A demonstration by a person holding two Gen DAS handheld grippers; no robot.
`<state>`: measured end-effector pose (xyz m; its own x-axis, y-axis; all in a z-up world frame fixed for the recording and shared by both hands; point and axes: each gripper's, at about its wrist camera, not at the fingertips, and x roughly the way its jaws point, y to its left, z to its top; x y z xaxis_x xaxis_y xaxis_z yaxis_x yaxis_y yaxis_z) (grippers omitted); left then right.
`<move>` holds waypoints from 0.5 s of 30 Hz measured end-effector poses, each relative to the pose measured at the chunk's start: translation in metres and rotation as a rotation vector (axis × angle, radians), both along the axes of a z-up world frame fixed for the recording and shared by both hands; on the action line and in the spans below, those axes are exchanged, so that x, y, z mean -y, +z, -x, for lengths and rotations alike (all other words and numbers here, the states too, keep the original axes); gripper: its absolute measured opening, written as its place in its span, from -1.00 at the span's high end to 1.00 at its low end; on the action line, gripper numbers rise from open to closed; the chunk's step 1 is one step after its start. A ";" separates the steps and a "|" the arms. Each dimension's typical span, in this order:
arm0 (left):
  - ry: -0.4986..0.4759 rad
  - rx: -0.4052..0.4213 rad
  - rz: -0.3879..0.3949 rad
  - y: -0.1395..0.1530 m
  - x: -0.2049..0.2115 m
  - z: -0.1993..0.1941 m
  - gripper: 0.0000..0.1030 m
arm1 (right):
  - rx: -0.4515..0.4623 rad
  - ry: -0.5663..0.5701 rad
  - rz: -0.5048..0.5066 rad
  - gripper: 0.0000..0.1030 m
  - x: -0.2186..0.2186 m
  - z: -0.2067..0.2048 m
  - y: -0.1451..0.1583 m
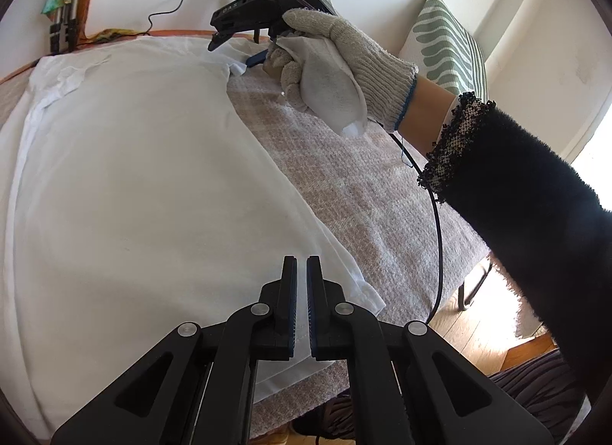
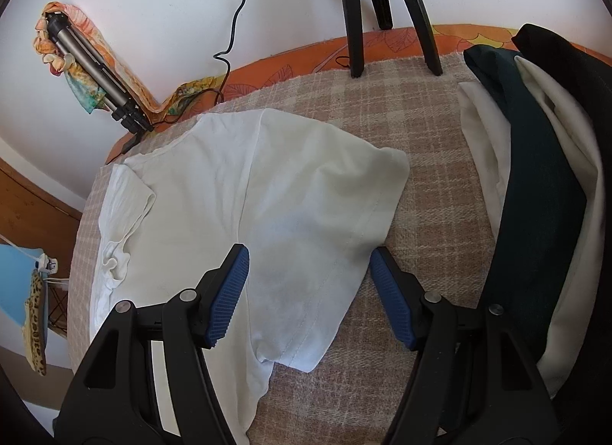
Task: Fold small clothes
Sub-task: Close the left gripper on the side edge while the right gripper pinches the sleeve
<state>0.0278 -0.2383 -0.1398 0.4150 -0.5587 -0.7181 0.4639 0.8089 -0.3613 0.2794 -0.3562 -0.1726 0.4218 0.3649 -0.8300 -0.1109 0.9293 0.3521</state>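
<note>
Left tongs (image 1: 301, 284) nearly closed over white T-shirt (image 1: 126, 177); right tongs (image 2: 308, 292) spread apart above it.

Tabletop (image 2: 420, 131) under a beige plaid blanket: white T-shirt (image 2: 237, 185) spread flat; pile of dark and cream garments (image 2: 535, 162) at right; tripod feet (image 2: 357, 72) at back.
</note>
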 end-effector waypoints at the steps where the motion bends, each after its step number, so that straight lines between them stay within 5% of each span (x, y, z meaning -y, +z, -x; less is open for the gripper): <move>1: -0.012 0.009 0.001 0.001 0.001 0.002 0.93 | 0.000 -0.007 -0.003 -0.35 0.001 0.000 0.000; 5: -0.087 0.032 -0.018 0.004 0.014 0.015 0.90 | -0.011 -0.017 -0.011 -0.35 0.004 -0.002 0.001; 9: -0.175 0.069 -0.076 -0.002 0.038 0.026 0.33 | -0.027 0.006 -0.009 -0.35 0.006 -0.002 0.001; 15: -0.209 0.132 -0.167 -0.013 0.060 0.032 0.37 | -0.021 0.006 -0.009 -0.35 0.005 -0.003 -0.001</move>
